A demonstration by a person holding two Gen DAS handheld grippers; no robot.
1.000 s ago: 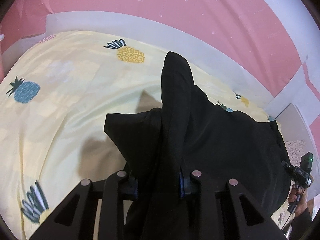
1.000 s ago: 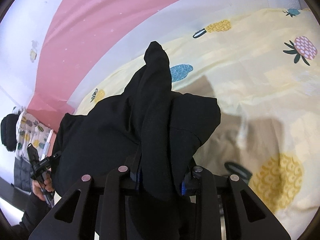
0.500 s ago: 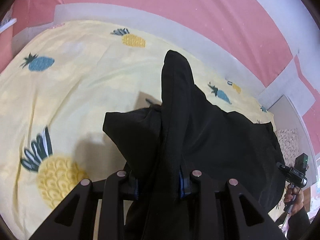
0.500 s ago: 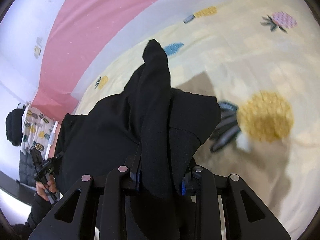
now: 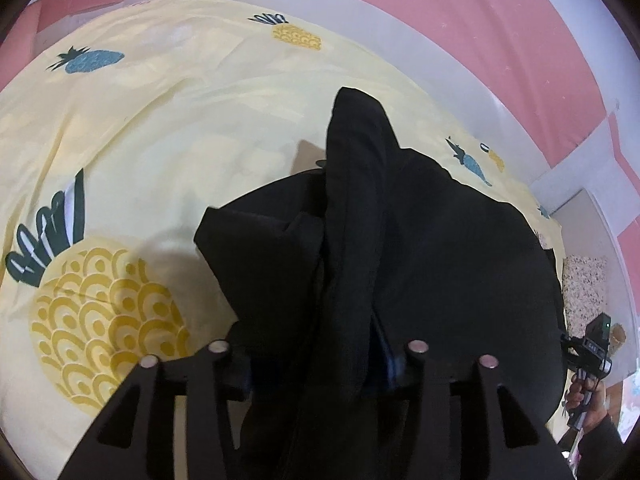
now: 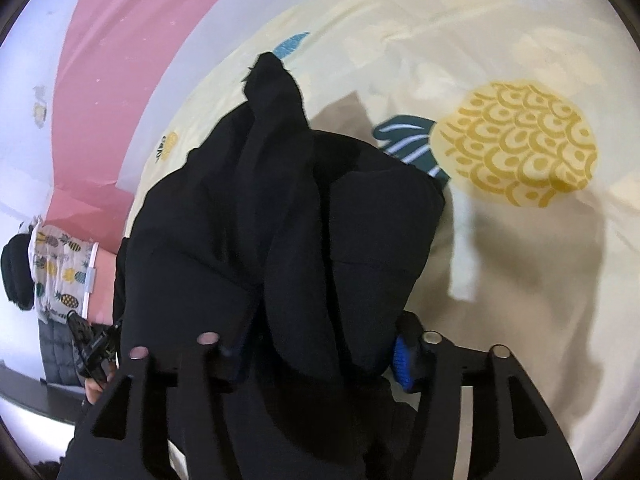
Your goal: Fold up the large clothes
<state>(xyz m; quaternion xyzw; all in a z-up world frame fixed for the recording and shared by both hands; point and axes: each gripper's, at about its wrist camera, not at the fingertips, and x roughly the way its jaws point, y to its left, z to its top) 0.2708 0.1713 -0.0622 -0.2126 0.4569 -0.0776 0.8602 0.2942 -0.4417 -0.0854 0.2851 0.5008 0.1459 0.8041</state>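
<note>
Below pink walls (image 5: pixel 460 12), pineapple-print sheet (image 5: pixel 160 160) underlies black garment (image 5: pixel 460 248).

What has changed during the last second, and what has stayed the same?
Both grippers carried the black garment across the yellow pineapple bedsheet: the large yellow pineapple print has come into view from the edge in both cameras. Nothing was taken hold of or let go. The left gripper and the right gripper stay shut on the garment, which hangs between them in the same bunched shape.
</note>
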